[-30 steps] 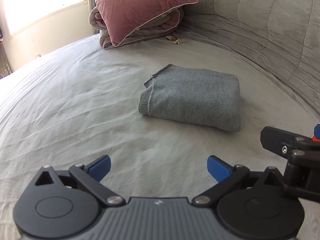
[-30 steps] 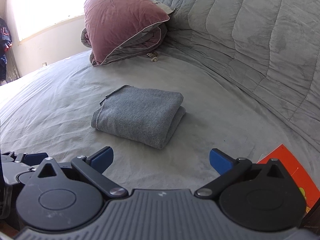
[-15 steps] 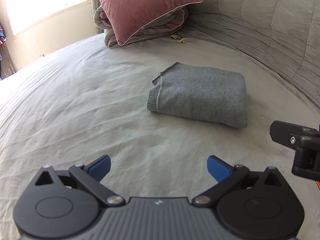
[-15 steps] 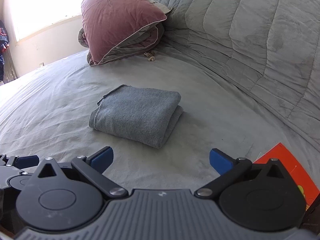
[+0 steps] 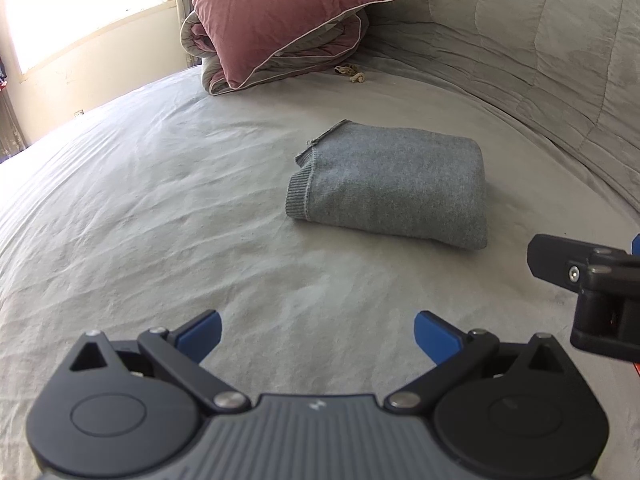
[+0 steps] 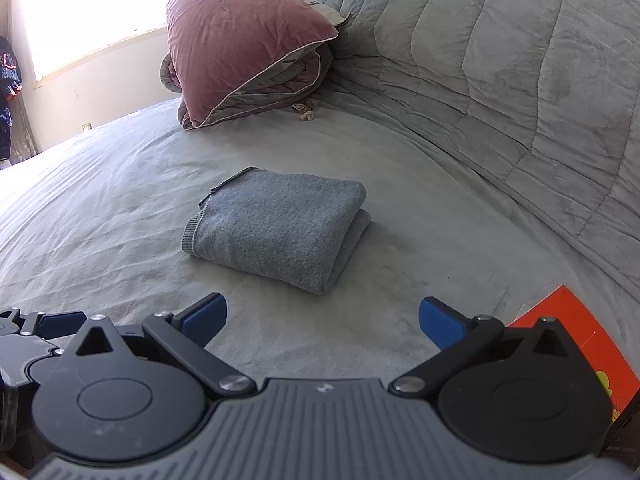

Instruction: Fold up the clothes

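A grey knit garment (image 5: 392, 184) lies folded into a compact rectangle on the grey bed sheet (image 5: 160, 208), its ribbed hem facing left. The right wrist view shows the same folded garment (image 6: 276, 224) with its stacked layers at the right end. My left gripper (image 5: 318, 334) is open and empty, held back from the garment above the sheet. My right gripper (image 6: 323, 318) is also open and empty, a short way in front of the garment. Part of the right gripper's body (image 5: 592, 288) shows at the right edge of the left wrist view.
A pink pillow (image 5: 280, 12) rests on a rolled grey duvet at the head of the bed. A quilted grey blanket (image 6: 520, 80) rises along the right side. A small beige object (image 5: 352, 72) lies near the pillow. An orange-red box (image 6: 580, 344) sits at the right.
Both grippers have drifted slightly, so the garment shifts a little in each view. The folded garment itself has not moved, and both grippers stay open.
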Demonstrator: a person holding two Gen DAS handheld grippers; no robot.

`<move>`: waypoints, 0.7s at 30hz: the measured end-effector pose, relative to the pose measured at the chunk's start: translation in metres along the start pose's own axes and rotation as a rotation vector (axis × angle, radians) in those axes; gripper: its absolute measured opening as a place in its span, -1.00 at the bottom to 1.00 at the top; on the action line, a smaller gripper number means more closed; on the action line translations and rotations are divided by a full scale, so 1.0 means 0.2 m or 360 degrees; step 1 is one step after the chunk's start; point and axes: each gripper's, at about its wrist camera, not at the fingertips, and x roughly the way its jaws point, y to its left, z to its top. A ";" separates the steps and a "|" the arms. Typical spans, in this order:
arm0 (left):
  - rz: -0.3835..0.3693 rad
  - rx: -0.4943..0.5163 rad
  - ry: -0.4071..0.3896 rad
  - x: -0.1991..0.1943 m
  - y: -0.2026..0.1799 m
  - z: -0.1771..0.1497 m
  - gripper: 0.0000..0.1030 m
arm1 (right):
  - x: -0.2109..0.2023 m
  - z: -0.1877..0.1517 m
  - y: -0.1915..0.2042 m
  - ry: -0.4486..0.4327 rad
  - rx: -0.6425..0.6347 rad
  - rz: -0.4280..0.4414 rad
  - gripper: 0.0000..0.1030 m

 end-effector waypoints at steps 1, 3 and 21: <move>0.0001 0.0002 0.0000 0.00 0.00 0.00 0.99 | 0.00 0.00 0.00 0.0000 -0.0001 0.0000 1.00; 0.0003 0.0013 0.0001 0.00 0.00 0.00 0.99 | 0.00 0.00 0.00 -0.0002 -0.0003 0.0002 1.00; -0.0004 0.0042 0.0004 0.00 0.00 -0.01 0.99 | 0.00 -0.01 0.04 0.0011 -0.0019 0.0006 1.00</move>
